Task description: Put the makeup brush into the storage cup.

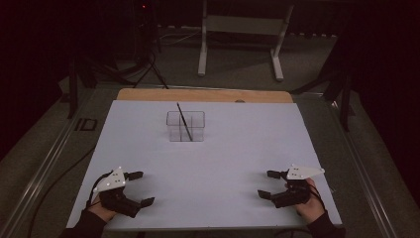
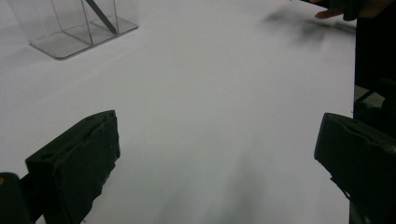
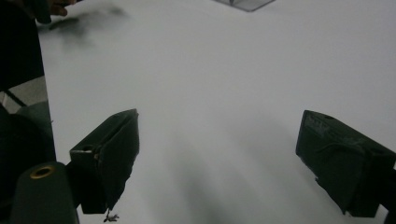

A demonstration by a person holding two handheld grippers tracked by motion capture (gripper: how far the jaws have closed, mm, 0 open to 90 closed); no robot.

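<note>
Both the left gripper [image 1: 140,188] and right gripper [image 1: 268,184] rested wide apart and empty; the clear box [image 1: 185,126] holding a pen [image 1: 184,120] stood well ahead between them.

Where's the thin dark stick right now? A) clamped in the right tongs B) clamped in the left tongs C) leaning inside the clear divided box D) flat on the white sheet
C: the thin dark stick leans inside the clear divided box, its top poking above the rim; the left tongs and right tongs are both open and hold nothing.
</note>
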